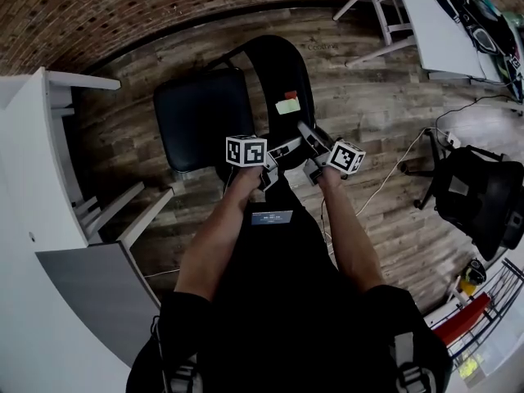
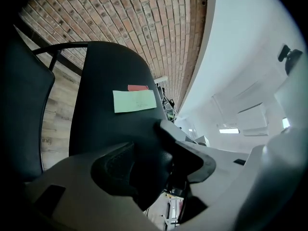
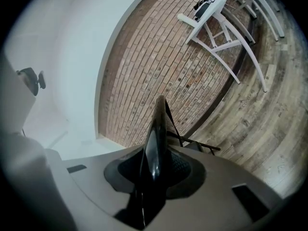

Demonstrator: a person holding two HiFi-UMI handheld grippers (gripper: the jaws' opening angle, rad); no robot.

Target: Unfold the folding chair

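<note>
**A:** Start closest. What do the hands have hold of?

**B:** Both arms reach forward over the folding chair (image 1: 278,64). The left tongs (image 2: 154,161) are closed on the top edge of its black backrest (image 2: 110,124), one pad on each face. The right tongs (image 3: 153,170) pinch the same edge further along. From there the backrest shows edge-on, a thin dark blade squeezed between the pads.

**A:** Why two grips on one edge?

**B:** I'd say for control. Held at the top in two places, the frame can't twist, and the back can be tipped or pulled while the legs stay planted.

**A:** And beyond the tongs?

**B:** A green label (image 2: 134,100) and a red label (image 2: 138,87) are stuck on the backrest just past the left grip. The padded seat (image 1: 205,117) lies to the left of the back and looks tipped up rather than level, so the chair seems not yet fully opened.

**A:** Where does it stand?

**B:** On the wooden floor (image 1: 368,113), in open space well apart from the white worktop (image 1: 434,23) at the far right. The brick wall (image 1: 164,6) runs behind.
</note>
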